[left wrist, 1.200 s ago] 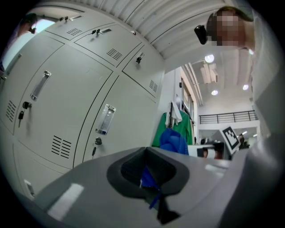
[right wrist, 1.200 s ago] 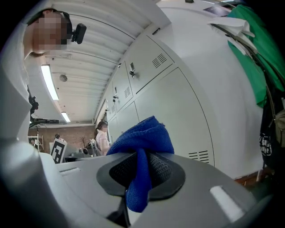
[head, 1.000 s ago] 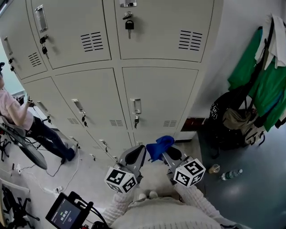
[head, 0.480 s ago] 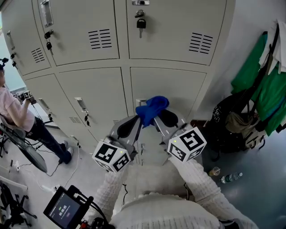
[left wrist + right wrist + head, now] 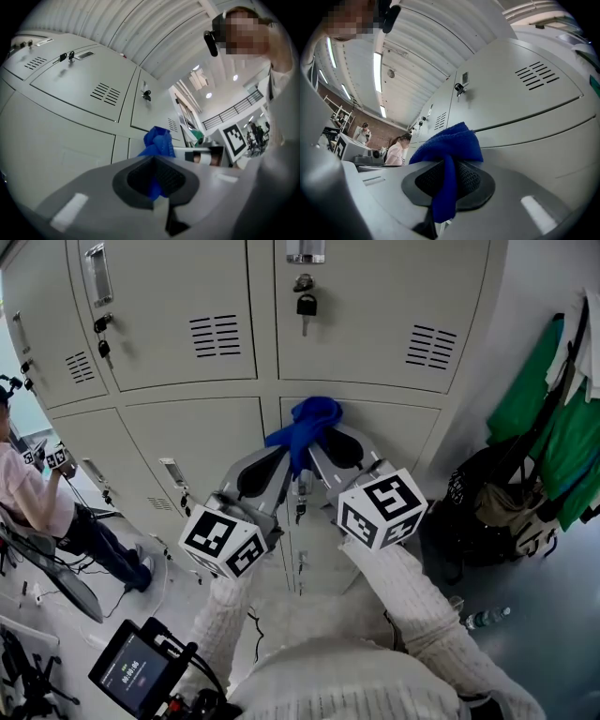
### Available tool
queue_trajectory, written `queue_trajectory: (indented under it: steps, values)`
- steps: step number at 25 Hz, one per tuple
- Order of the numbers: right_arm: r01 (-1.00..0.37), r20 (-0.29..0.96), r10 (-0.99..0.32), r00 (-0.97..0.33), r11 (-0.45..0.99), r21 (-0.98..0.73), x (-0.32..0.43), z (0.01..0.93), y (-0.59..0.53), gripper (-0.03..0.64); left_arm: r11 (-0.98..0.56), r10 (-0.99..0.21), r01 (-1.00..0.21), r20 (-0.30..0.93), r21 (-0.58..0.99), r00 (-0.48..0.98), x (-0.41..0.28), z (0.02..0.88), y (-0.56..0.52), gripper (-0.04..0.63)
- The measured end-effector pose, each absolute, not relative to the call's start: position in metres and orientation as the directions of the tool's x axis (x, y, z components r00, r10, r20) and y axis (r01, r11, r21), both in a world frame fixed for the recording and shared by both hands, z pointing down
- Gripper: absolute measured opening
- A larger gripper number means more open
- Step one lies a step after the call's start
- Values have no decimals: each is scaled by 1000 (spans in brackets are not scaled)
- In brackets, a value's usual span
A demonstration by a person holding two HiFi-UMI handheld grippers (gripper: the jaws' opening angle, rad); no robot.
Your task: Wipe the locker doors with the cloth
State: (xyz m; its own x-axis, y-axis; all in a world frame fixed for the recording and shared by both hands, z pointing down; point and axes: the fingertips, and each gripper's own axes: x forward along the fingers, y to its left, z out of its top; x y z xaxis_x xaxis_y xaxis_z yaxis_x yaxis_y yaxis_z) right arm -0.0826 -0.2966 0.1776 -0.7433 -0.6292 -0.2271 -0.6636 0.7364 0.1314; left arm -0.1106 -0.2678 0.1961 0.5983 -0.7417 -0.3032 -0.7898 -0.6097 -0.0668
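A blue cloth (image 5: 305, 423) is bunched against the locker doors (image 5: 202, 442), at the seam between the middle row and the upper row. My left gripper (image 5: 279, 460) and my right gripper (image 5: 323, 448) meet on it, both shut on the cloth. In the left gripper view the cloth (image 5: 157, 140) sticks out past the dark jaw pad and a strip is pinched in my left gripper (image 5: 157, 183). In the right gripper view the cloth (image 5: 452, 143) drapes over the pad of my right gripper (image 5: 446, 183). A padlock (image 5: 306, 304) hangs on the upper door just above.
Green garments (image 5: 548, 399) hang on the right wall above black bags (image 5: 487, 498). A water bottle (image 5: 486, 618) lies on the floor. A seated person (image 5: 33, 498) is at the far left. A screen device (image 5: 133, 676) sits low left.
Both grippers have risen together with the cloth, from in front of the bottom lockers up to the top of the middle-row doors.
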Motion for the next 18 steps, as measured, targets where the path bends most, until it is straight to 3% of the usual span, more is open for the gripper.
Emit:
queue_trajectory:
  steps: [18]
  values:
    - [-702, -195, -682, -705, 709, 60, -78, 207, -315, 52, -618, -758, -786, -266, 2, 596, -112, 224, -282, 6]
